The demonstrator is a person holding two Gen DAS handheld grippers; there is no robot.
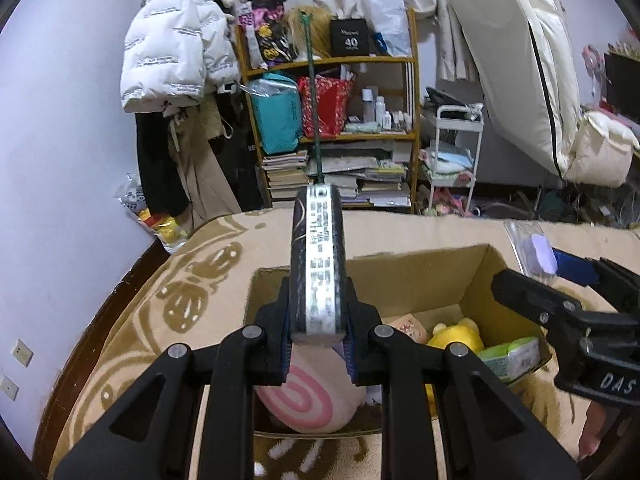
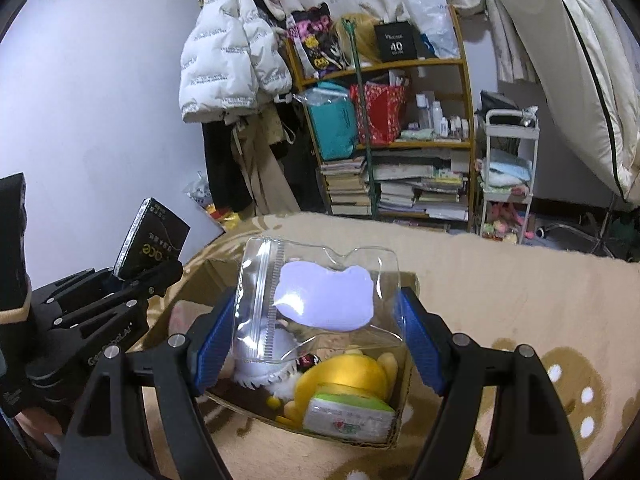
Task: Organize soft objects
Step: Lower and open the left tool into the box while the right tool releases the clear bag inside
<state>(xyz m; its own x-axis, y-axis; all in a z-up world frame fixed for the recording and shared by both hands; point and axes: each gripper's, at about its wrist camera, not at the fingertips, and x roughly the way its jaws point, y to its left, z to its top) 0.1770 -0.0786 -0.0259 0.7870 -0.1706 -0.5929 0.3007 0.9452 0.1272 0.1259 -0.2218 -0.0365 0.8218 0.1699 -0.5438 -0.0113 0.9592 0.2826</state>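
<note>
My left gripper (image 1: 318, 344) is shut on a flat black pack (image 1: 316, 264) with a white printed edge, held upright over an open cardboard box (image 1: 400, 258). In the right wrist view the same pack (image 2: 154, 240) shows at the left in the left gripper (image 2: 132, 280). My right gripper (image 2: 316, 340) is shut on a clear zip bag (image 2: 320, 304) with a lilac patch inside, its blue pads (image 2: 216, 340) bending the bag's sides above the box (image 2: 288, 426). In the box lie a yellow plush (image 2: 348, 372), a green-white tissue pack (image 2: 348, 414) and a pink spiral cushion (image 1: 308, 400).
The box sits on a beige blanket (image 1: 200, 292) with brown patterns. Beyond it stand a crowded wooden bookshelf (image 1: 332, 120), a white cart (image 1: 456, 152), a hanging white puffer jacket (image 1: 176, 48) and a leaning mattress (image 1: 520, 72). The right gripper (image 1: 548, 276) reaches in from the right.
</note>
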